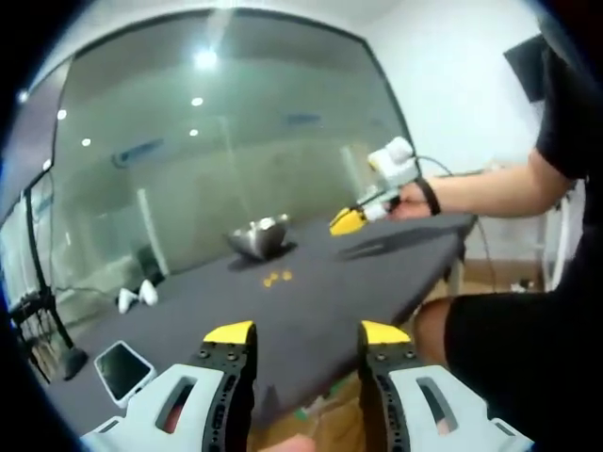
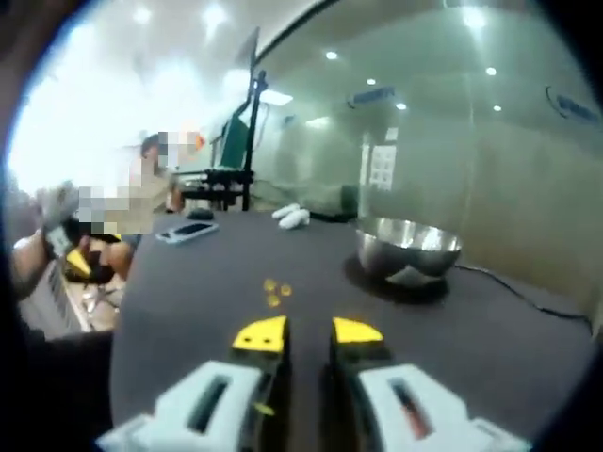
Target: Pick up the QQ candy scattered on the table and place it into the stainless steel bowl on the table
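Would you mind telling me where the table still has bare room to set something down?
Bare cloth lies between the candies and the right gripper, and between the candies and the phone. It is busier by the stainless steel bowl, where a cable runs behind it.

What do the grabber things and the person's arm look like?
Each gripper, left and right, has pale grey bodies with black, slotted jaws tipped in yellow. The person wears a black short sleeve, black shorts and a dark wristband.

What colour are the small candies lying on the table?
The small scattered candies are yellow-orange, clearest in the right gripper view.
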### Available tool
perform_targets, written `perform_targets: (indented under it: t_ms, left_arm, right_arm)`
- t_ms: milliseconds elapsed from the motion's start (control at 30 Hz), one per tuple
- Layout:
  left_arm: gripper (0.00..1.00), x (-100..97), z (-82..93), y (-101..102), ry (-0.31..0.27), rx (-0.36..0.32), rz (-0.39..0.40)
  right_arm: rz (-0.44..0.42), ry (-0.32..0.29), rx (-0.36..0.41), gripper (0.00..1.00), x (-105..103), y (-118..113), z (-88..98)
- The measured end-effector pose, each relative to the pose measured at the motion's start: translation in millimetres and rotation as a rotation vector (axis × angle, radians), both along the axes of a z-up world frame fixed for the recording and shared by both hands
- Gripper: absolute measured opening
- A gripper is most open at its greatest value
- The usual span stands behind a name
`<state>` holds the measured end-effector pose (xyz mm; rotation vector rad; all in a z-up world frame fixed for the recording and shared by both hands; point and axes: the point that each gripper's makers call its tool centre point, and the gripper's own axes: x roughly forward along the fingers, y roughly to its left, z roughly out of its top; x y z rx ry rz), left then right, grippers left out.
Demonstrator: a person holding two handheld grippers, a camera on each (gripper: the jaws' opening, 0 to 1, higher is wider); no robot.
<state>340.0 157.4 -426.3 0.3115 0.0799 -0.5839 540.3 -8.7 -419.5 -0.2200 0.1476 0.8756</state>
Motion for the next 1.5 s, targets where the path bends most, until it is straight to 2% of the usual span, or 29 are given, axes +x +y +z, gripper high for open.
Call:
perform_targets:
  t_ms: [133,233,500,600,733,800,900,1000,1067,1200,1400,1500]
  left_arm:
    - [0.44,2.0,-0.7,-2.9,0.003,0.005,-0.005]
    - [0.44,2.1,-0.3,-7.9,0.002,0.003,-0.010]
    - [0.44,4.2,0.6,-13.0,0.001,0.001,-0.022]
    - [0.44,5.2,-1.1,-12.4,0.005,0.011,-0.020]
    - [0.44,5.0,-2.2,-9.9,0.006,0.018,-0.018]
    - [0.44,5.2,-3.0,-8.4,0.009,0.016,-0.015]
    - [0.44,6.3,-4.8,-4.5,0.013,0.017,-0.006]
    - [0.44,6.7,-5.6,-2.0,0.017,0.012,0.001]
    - [0.44,6.7,-6.6,-1.4,0.020,0.009,0.002]
    - [0.44,6.6,-9.3,0.4,0.025,0.008,0.006]
    - [0.44,6.7,-11.8,4.0,0.034,0.005,0.016]
    - [0.44,7.4,-11.2,4.5,0.032,0.000,0.015]
  right_arm:
    - [0.030,0.021,-0.026,0.18,0.3,10.1,-10.1]
    - [0.048,0.005,-0.060,0.18,3.4,18.1,-16.6]
    - [0.101,0.034,-0.064,0.18,9.0,47.9,-28.7]
    - [0.126,0.044,-0.068,0.18,17.2,60.8,-31.4]
    - [0.138,0.093,-0.029,0.18,27.7,72.6,-35.6]
    - [0.137,0.095,-0.043,0.18,31.6,79.8,-39.9]
    - [0.157,0.120,-0.037,0.19,28.4,92.6,-43.8]
    - [0.177,0.115,-0.063,0.19,32.0,102.7,-49.3]
    - [0.180,0.119,-0.068,0.19,23.1,114.9,-49.6]
    - [0.167,0.144,-0.075,0.16,27.9,111.5,-60.3]
    - [0.156,0.155,-0.055,0.10,31.8,109.6,-59.6]
    - [0.154,0.150,-0.057,0.09,28.8,110.3,-60.0]
